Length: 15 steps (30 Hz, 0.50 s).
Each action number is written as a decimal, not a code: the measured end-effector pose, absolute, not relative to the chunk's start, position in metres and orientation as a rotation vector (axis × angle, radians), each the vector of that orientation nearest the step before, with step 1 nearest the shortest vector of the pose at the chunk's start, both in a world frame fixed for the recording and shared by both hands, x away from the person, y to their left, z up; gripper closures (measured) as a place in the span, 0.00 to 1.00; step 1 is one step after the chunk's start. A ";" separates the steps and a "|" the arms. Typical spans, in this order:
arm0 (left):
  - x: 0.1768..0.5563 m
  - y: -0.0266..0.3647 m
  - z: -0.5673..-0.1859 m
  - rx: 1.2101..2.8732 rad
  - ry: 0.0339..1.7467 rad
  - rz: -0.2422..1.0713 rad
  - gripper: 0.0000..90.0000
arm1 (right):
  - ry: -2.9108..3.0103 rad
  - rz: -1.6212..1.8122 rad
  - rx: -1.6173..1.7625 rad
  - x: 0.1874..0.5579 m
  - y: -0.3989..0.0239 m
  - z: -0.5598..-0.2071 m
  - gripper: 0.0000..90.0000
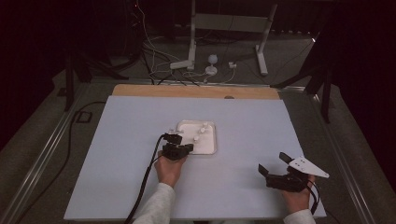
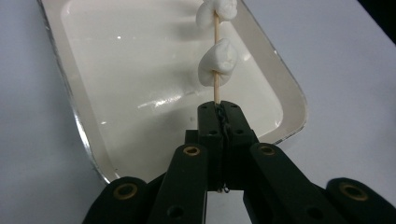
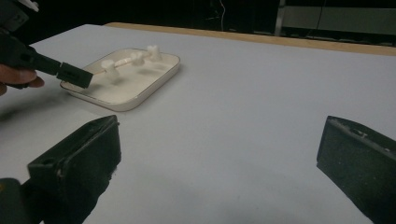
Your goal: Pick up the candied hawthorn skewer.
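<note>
Fingers (image 2: 223, 112) of the left gripper clamp a skewer (image 2: 216, 70), its tip cut off; right fingers (image 3: 345, 154) apart

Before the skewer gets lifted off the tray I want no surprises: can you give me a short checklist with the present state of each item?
1. Left tool shut on the skewer end: ok.
2. Marshmallows threaded on the stick: ok, three count in the right gripper view.
3. Far tip of the skewer free of the tray rim: cannot tell.
4. Right tool open and apart from the tray: ok.
5. Table around the tray free of obstacles: ok.
</note>
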State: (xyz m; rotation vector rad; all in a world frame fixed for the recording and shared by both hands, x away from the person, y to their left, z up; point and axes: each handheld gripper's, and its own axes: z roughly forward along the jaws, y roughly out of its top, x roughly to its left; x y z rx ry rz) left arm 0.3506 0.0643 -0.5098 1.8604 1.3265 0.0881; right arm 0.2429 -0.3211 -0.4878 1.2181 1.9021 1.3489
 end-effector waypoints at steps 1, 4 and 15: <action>0.350 0.066 -0.508 1.854 1.319 0.088 1.00 | 1.902 1.349 1.217 0.243 -0.321 -0.488 0.00; 0.348 0.069 -0.503 1.839 1.300 0.092 1.00 | 1.903 1.348 1.218 0.243 -0.321 -0.488 0.00; 0.342 0.081 -0.491 1.782 1.281 0.084 1.00 | 1.894 1.353 1.222 0.242 -0.322 -0.488 0.00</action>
